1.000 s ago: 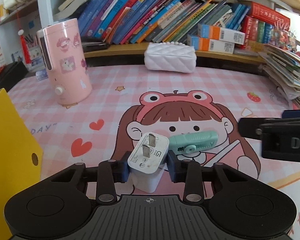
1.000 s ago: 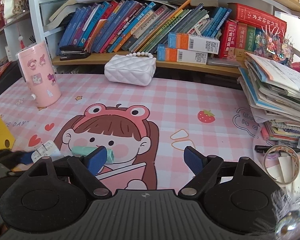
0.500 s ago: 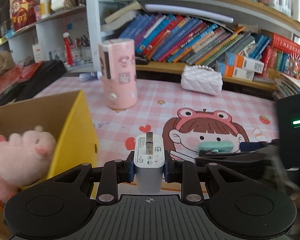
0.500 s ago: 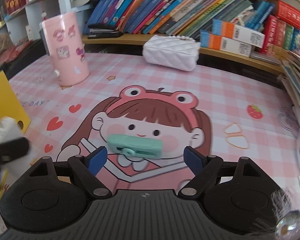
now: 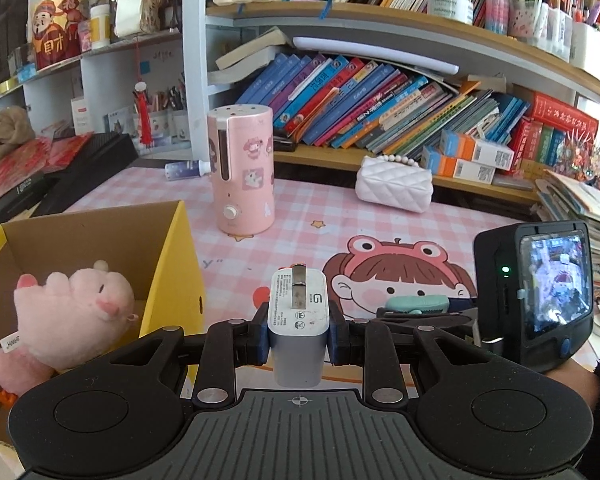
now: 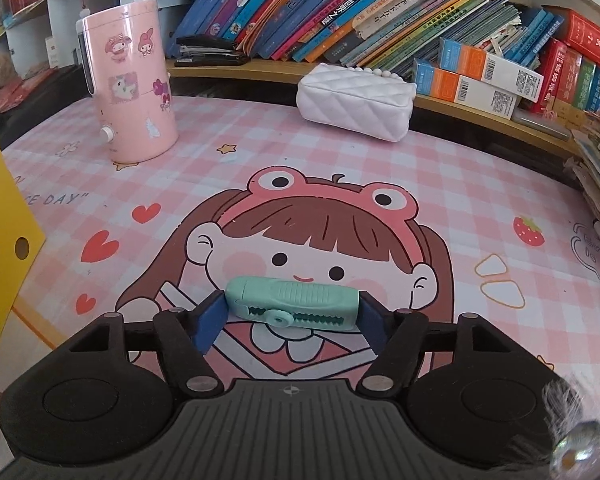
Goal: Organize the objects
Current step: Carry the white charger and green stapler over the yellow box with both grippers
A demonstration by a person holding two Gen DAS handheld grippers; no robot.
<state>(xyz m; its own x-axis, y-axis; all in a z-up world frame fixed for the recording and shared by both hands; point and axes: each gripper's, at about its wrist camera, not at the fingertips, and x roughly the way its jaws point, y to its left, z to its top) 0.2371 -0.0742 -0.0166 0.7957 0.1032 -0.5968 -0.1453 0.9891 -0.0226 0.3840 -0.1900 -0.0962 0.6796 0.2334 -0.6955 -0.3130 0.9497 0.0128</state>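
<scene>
Both grippers at work over the pink desk mat

The left gripper (image 5: 299, 338) clamps a white charger (image 5: 298, 320) beside the yellow box (image 5: 176, 264) holding a pink plush (image 5: 72, 312); the right gripper (image 6: 290, 322) is closing around a green clip (image 6: 292, 300) lying on the mat (image 6: 440, 168), its pads seemingly touching the ends; farther back stands a pink humidifier (image 6: 128, 80).

Child's study: bookshelves (image 5: 380, 92), cartoon desk mat (image 6: 340, 152)

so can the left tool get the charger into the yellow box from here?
Probably yes. The left tool is shut on the charger, and the yellow box sits open-topped just beside it, only the pink plush inside.
</scene>
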